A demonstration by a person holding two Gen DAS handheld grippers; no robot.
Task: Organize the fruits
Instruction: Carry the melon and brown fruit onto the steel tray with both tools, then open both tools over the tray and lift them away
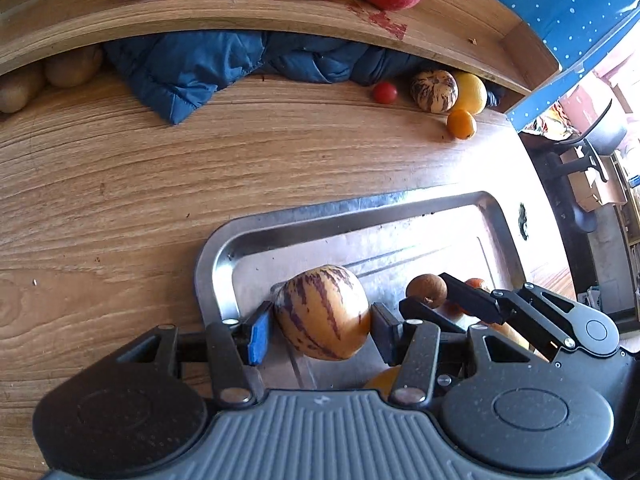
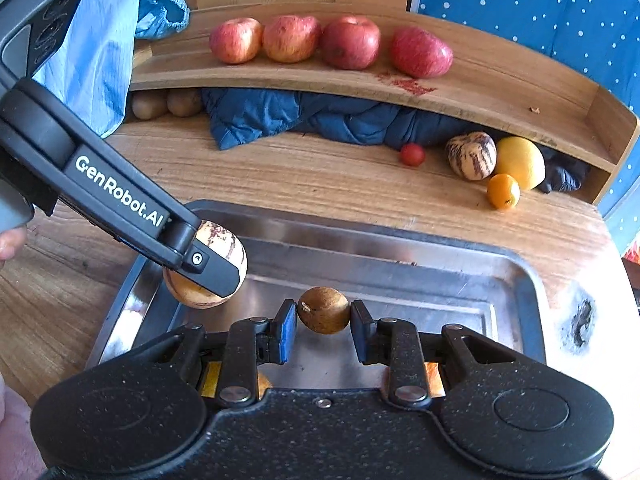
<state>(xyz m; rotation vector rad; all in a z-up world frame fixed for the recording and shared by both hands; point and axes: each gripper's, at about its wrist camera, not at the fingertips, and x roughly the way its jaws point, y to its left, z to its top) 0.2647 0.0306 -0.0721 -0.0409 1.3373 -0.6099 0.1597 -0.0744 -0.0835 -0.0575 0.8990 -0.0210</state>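
With the left gripper (image 1: 322, 330) clamping a striped melon (image 1: 323, 312) and the right gripper (image 2: 323, 320) a small brown fruit (image 2: 323, 310) above the steel tray (image 2: 400, 248), either round fruit could slip from its jaws and roll.

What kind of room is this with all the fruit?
Probably a home or workroom desk, not a real kitchen: a wooden desk with a raised shelf holding apples, a metal tray, a blue jacket tucked underneath, and an office chair nearby.
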